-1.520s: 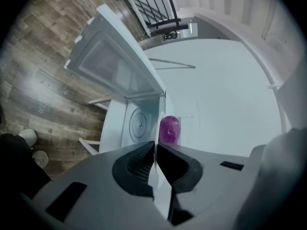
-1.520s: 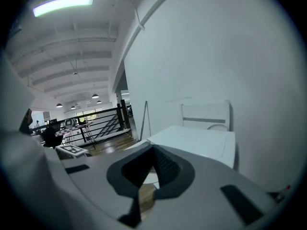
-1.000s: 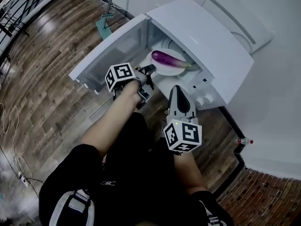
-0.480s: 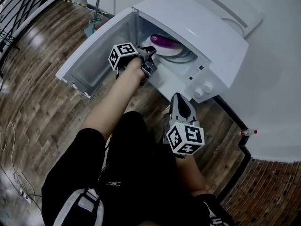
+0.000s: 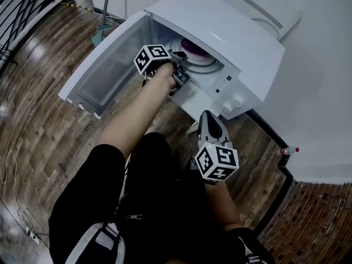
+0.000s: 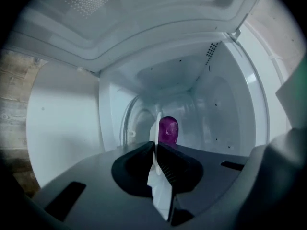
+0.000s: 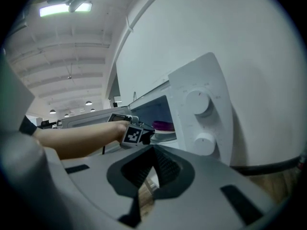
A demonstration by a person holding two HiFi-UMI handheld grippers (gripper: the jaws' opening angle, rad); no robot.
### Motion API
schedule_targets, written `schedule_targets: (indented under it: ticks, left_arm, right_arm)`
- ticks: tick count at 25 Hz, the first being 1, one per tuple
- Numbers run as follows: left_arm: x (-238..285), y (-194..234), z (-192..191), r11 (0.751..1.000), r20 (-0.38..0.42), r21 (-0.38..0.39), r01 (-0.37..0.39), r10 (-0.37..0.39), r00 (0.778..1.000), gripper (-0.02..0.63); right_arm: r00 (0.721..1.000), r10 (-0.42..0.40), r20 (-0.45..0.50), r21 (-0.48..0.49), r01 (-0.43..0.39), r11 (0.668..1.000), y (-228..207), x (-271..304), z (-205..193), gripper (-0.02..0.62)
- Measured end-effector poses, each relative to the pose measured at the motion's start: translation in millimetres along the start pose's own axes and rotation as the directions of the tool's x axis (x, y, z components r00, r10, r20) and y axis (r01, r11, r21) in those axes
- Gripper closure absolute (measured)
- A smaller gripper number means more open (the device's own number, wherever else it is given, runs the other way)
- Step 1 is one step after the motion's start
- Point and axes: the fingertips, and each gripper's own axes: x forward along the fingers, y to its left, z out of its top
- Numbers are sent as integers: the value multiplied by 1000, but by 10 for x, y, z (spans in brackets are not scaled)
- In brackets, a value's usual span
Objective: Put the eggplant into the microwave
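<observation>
The left gripper (image 6: 155, 145) reaches into the open microwave (image 5: 223, 32), its jaws clamped on the rim of a white plate (image 5: 202, 60). The purple eggplant (image 6: 168, 130) lies on that plate, inside the oven's white chamber, just beyond the jaw tips. The microwave door (image 5: 104, 70) hangs wide open to the left over the wooden floor (image 5: 44, 109). The right gripper (image 7: 152, 150) sits lower, well apart from the opening and in front of the panel with two round knobs (image 7: 199, 102); its jaws are closed together with nothing between them.
</observation>
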Motion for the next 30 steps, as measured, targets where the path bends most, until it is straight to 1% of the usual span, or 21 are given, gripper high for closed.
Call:
schedule_targets:
  ticks: [2, 4, 6, 7, 8, 9, 11, 12, 13, 14, 15, 18, 19, 20, 21, 22, 24, 25, 27, 29, 30]
  left_arm:
    - [41, 9, -20, 998, -10, 53, -29, 29, 1000, 583]
    - [62, 31, -23, 987, -14, 140, -75, 77, 997, 576]
    - [51, 39, 2, 952, 4, 274, -137, 141, 990, 554]
    - [42, 37, 21, 920, 21, 353, -171, 175, 984, 543]
    - [35, 31, 41, 878, 41, 434, -203, 205, 978, 525]
    - [30, 24, 57, 827, 63, 512, -231, 232, 971, 502]
    - [23, 21, 74, 711, 113, 645, -281, 275, 955, 461]
    - [18, 24, 85, 656, 139, 692, -301, 288, 948, 438]
    - [11, 23, 102, 611, 165, 726, -316, 291, 942, 412]
    - [-3, 14, 122, 578, 189, 748, -326, 286, 940, 380]
    - [-25, -6, 139, 557, 209, 762, -331, 272, 939, 374]
    - [-190, -124, 169, 507, 257, 799, -325, 201, 945, 381]
    - [-284, -168, 167, 482, 272, 814, -325, 178, 946, 424]
    - [-394, -215, 155, 455, 284, 830, -323, 153, 946, 528]
    - [-504, -267, 119, 430, 285, 848, -309, 122, 951, 607]
    - [-604, -324, 52, 413, 264, 869, -273, 80, 961, 607]
    - [-795, -433, -119, 405, 199, 897, -177, -13, 980, 607]
    - [-895, -488, -185, 403, 182, 903, -148, -49, 982, 607]
    - [-1091, -648, -274, 379, 176, 916, -130, -89, 980, 607]
    - [-1300, -885, -361, 333, 176, 933, -134, -99, 979, 609]
    - [-1415, -1028, -407, 319, 175, 938, -135, -99, 980, 607]
  right_arm:
    - [1000, -4, -6, 3, 4, 1000, -16, -16, -23, 583]
    - [1000, -9, -6, -11, 9, 1000, -17, -46, -38, 583]
    - [1000, -17, -2, -43, 16, 999, -12, -91, -49, 583]
    - [1000, -21, 0, -62, 21, 998, -8, -109, -58, 583]
    - [1000, -25, 0, -78, 25, 997, -4, -122, -72, 583]
    - [1000, -28, -2, -89, 28, 996, -1, -131, -91, 583]
    - [1000, -27, -12, -93, 26, 995, 8, -142, -138, 583]
    - [1000, -24, -18, -89, 22, 996, 15, -143, -161, 583]
    - [1000, -20, -23, -83, 18, 996, 23, -141, -181, 583]
    - [1000, -15, -27, -75, 13, 997, 28, -137, -196, 583]
    - [999, -10, -30, -64, 8, 998, 26, -135, -207, 583]
    - [1000, 2, -23, -36, -3, 999, 17, -120, -200, 583]
    - [1000, 5, -15, -34, -5, 999, 19, -106, -185, 583]
    - [1000, 7, -7, -36, -7, 999, 21, -88, -163, 583]
    - [1000, 10, 3, -40, -9, 999, 26, -65, -135, 583]
    - [1000, 14, 14, -46, -13, 999, 34, -38, -102, 583]
    - [999, 26, 34, -63, -24, 998, 66, 30, -24, 583]
    - [999, 32, 45, -76, -28, 997, 87, 72, 31, 583]
    - [997, 43, 71, -87, -36, 996, 140, 149, 213, 583]
    - [993, 66, 97, -60, -60, 996, 226, 170, 472, 583]
    - [991, 81, 108, -39, -77, 996, 278, 159, 629, 583]
